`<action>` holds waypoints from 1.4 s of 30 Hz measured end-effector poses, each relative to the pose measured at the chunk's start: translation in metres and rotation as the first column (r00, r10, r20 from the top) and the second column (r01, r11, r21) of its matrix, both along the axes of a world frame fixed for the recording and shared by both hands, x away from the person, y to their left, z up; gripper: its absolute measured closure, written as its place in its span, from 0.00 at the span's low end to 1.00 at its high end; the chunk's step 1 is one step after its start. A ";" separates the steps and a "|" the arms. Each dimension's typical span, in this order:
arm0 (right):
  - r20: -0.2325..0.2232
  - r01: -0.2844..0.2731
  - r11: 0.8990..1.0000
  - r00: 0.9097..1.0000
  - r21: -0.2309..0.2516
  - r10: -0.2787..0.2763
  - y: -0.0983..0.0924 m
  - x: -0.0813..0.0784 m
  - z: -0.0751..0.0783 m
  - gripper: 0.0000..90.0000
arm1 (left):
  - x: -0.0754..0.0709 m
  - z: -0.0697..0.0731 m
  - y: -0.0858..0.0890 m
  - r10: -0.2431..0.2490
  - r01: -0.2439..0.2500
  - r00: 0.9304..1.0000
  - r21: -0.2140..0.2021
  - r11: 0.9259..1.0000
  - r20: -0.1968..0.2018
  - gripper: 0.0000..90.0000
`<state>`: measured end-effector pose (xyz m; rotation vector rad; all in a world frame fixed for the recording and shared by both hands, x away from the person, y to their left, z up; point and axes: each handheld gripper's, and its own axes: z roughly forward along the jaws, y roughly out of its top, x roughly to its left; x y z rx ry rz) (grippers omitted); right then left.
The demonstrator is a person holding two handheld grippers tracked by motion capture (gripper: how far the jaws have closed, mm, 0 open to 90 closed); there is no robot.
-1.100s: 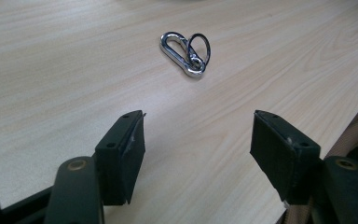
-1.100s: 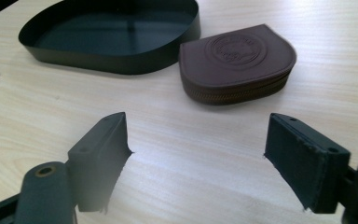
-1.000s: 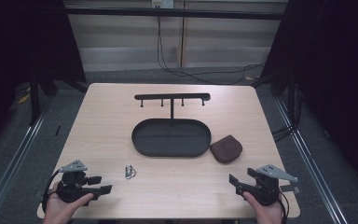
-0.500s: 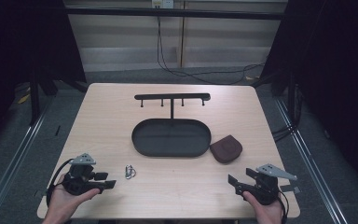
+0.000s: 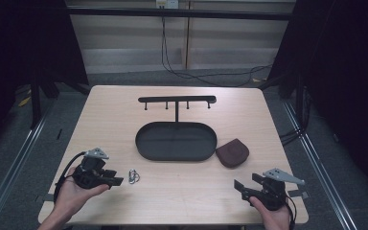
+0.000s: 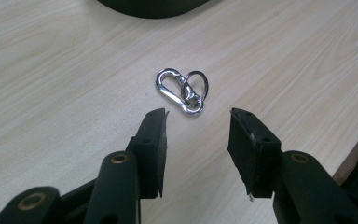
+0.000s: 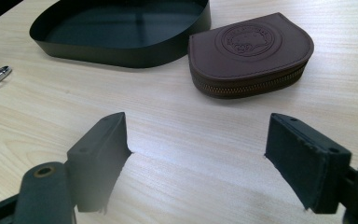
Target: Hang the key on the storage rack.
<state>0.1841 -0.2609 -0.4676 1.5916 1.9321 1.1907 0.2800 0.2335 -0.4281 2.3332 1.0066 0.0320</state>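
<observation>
Wooden table (image 5: 182, 191): left gripper (image 6: 196, 121) fingers narrowing, nothing between, near carabiner (image 6: 182, 90); right gripper (image 7: 198, 133) spread.

bare wood all around the key clip (image 5: 133, 176), open path from the left gripper (image 5: 117, 181) to the key clip, black tray (image 5: 176, 154) beyond the key clip, brown pouch (image 5: 232, 153) far right of the key clip beside the tray

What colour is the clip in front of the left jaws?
Shiny silver, the clip and its ring alike; the left gripper view shows it best.
</observation>
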 end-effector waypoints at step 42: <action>-0.012 -0.030 0.999 0.999 -0.039 0.030 0.006 0.001 -0.001 0.26 | 0.047 0.012 -0.046 -0.148 0.178 0.980 0.240 0.954 -0.135 0.72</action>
